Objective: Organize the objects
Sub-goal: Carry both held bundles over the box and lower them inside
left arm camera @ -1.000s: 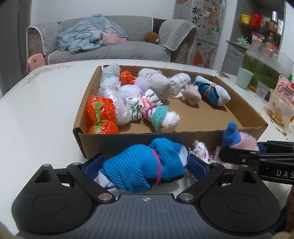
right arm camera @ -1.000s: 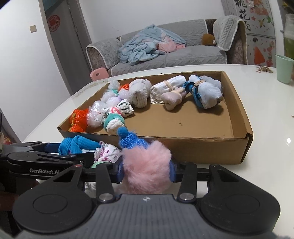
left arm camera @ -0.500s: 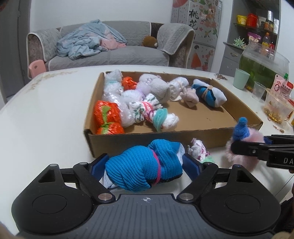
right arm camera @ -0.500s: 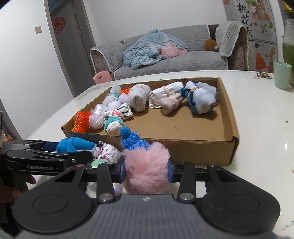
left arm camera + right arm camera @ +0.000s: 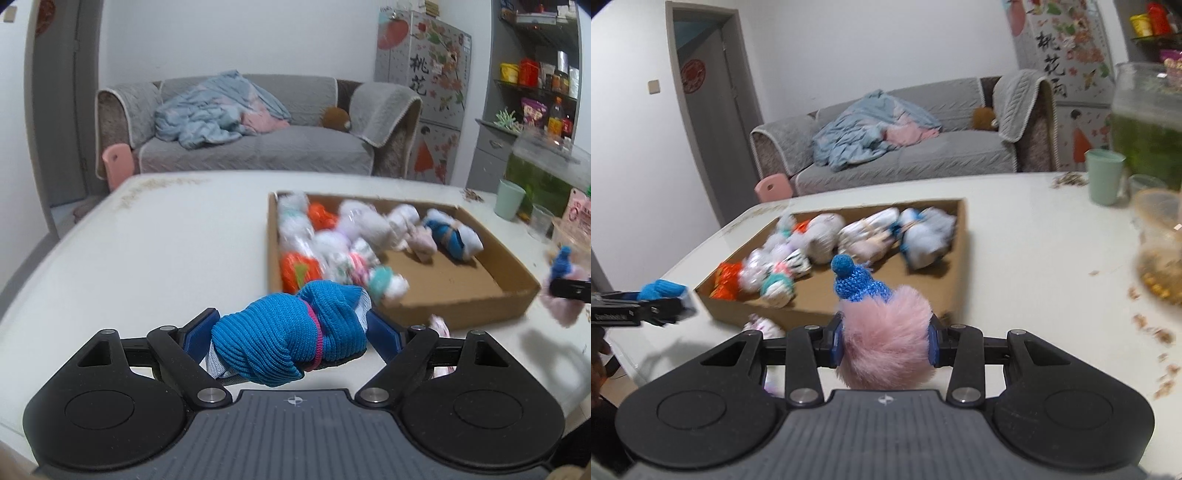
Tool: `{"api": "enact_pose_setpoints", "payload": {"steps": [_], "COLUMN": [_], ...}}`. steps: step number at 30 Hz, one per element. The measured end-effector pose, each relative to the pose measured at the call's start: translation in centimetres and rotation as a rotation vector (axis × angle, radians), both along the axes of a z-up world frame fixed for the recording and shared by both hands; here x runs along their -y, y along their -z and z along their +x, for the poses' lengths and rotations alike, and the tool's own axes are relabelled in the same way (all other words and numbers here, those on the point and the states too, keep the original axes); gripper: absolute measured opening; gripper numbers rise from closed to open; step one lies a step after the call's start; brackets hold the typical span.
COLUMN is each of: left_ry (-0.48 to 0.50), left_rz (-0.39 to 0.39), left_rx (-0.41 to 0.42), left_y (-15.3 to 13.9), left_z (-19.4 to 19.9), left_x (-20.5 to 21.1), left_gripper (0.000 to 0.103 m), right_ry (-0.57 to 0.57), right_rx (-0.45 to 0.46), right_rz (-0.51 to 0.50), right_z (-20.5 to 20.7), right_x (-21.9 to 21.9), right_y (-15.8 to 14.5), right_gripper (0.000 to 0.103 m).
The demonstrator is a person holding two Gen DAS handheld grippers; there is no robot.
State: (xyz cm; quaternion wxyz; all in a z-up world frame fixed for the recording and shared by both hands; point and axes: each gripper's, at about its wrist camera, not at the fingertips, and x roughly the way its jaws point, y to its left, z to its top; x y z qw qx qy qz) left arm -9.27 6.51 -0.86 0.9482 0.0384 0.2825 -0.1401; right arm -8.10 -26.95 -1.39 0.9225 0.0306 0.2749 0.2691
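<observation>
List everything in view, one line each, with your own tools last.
cardboard box: one, brown, on the table
sock bundles: about ten, white, orange, blue, inside the box
small floral bundle: one, white, on the table before the box
table: one, white
sofa: one, grey, behind the table, blue blanket on it
cup: one, pale green, table's right side
blue knit bundle: one, blue with pink band, in the left tool
pink fluffy ball: one, pink with blue knit cap, in the right tool
left tool: black, shut on the bundle
right tool: black, shut on the ball

Black tongs point(image 5: 288, 332) with blue pads point(image 5: 197, 334), silver pivot screws, ribbed grey housing, round discs either side
</observation>
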Motion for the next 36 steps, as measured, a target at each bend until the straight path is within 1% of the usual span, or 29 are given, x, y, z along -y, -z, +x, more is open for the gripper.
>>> {"api": "enact_pose_setpoints", "payload": {"steps": [4, 7, 12, 14, 17, 23, 29, 36], "left_ry": [0.02, 0.057, 0.14, 0.172, 0.216, 0.308, 0.391, 0.504], "left_rz": [0.023, 0.046, 0.082, 0.092, 0.09, 0.131, 0.186, 0.256], "left_rx": [0.044, 0.086, 0.146, 0.151, 0.13, 0.088, 0.01, -0.117], "left_y": [-2.1, -4.0, -6.8, -7.3, -7.4, -6.4, -3.5, 0.6], "left_z": [1.3, 2.5, 4.7, 5.7, 7.4, 9.6, 11.3, 12.0], "left_x": [0.2, 1.5, 4.8, 6.1, 8.1, 12.4, 14.8, 15.8], "left_gripper": [0.088, 0.088, 0.088, 0.088, 0.088, 0.088, 0.088, 0.088], "right_ry": [0.028, 0.014, -0.041, -0.078, -0.14, -0.239, -0.301, -0.334], "right_rx": [0.051, 0.092, 0.149, 0.157, 0.164, 0.136, 0.077, -0.062], "right_rz": [-0.02, -0.033, -0.067, -0.068, -0.079, -0.12, -0.171, -0.219], "right_z": [1.8, 3.3, 5.5, 6.3, 7.6, 9.6, 10.8, 12.3], "right_x": [1.3, 1.4, 0.3, -0.3, -1.8, -5.1, -7.2, -7.1], "right_y": [-1.6, -3.0, -4.9, -5.4, -5.8, -5.3, -3.7, -0.9], "right_gripper": [0.037, 0.037, 0.037, 0.037, 0.037, 0.038, 0.038, 0.038]}}
